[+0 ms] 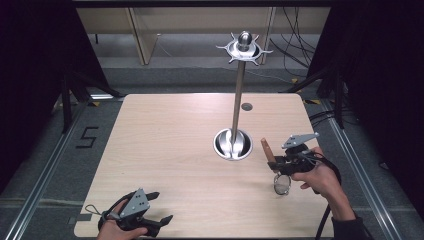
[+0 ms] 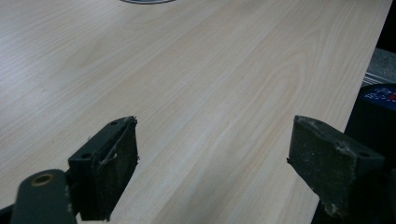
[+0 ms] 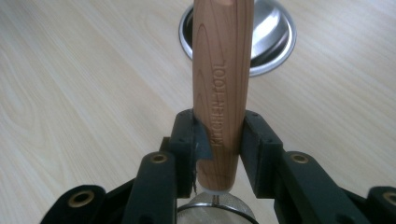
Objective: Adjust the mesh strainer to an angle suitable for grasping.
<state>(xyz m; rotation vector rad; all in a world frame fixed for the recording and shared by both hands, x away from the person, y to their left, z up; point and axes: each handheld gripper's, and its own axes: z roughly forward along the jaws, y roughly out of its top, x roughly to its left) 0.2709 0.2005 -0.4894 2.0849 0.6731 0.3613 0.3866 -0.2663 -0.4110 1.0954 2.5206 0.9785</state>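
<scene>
Between right gripper (image 3: 219, 144) pads: wooden handle (image 3: 222, 84) (clamped)

Pale woodgrain table (image 1: 165, 150), reddish-brown handle (image 3: 223, 88)

A lab recording bay — black curtains (image 1: 30, 75), floor rails (image 1: 40, 185), loose cables (image 1: 295, 47) — around one wooden table (image 1: 165, 150).

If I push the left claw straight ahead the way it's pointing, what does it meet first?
Nothing close: bare table lies ahead of the open left claw. Farther along, probably the stand's round metal base, though depth is unclear.
</scene>
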